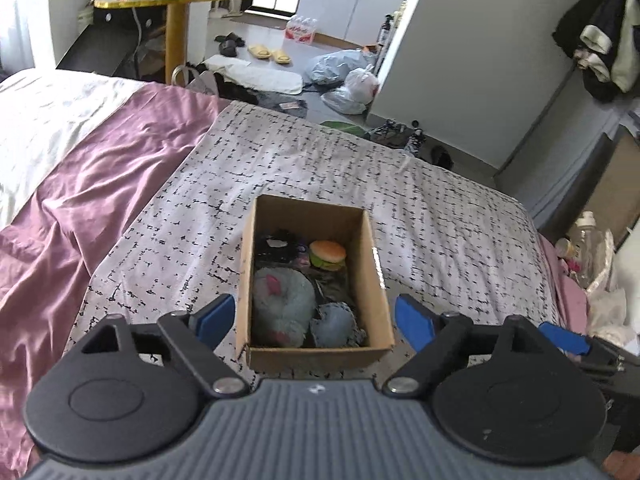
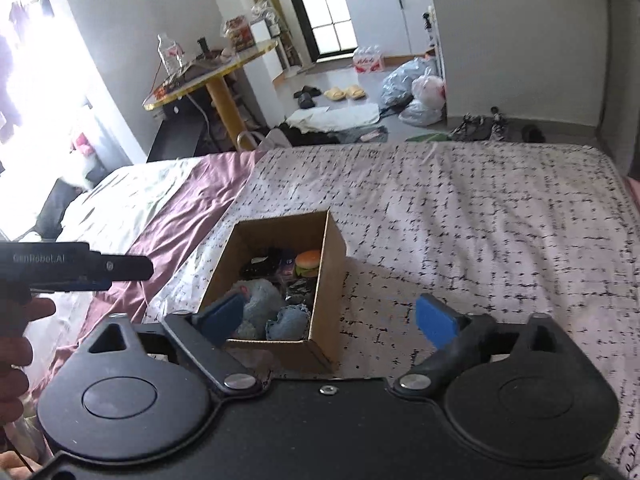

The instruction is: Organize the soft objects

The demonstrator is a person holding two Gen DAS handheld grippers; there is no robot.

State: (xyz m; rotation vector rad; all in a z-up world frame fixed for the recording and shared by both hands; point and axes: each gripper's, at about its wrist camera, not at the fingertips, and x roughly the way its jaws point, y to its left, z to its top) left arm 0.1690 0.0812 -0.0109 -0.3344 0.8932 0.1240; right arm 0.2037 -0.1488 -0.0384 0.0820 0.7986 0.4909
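Observation:
An open cardboard box (image 1: 376, 276) stands on the patterned bedspread (image 1: 440, 208). Inside lie a grey-blue plush with pink parts (image 1: 282, 304), a small blue knitted piece (image 1: 334, 322), a toy burger (image 1: 328, 255) and dark soft items (image 1: 276, 246). My left gripper (image 1: 316, 322) is open and empty, its blue pads either side of the box's near end, above it. My right gripper (image 2: 330, 318) is open and empty, above the box's (image 2: 332, 264) near right corner. The burger (image 2: 308, 263) and plush (image 2: 260, 300) show there too. The left gripper's body (image 2: 76, 266) shows at the left edge.
A mauve sheet (image 1: 80, 200) and white duvet (image 1: 44, 120) cover the bed's left side. Beyond the bed's far edge are a yellow table (image 1: 176, 0), slippers (image 1: 270, 54), plastic bags (image 1: 348, 76) and shoes (image 1: 400, 136). Clutter sits at the bed's right edge (image 1: 588, 256).

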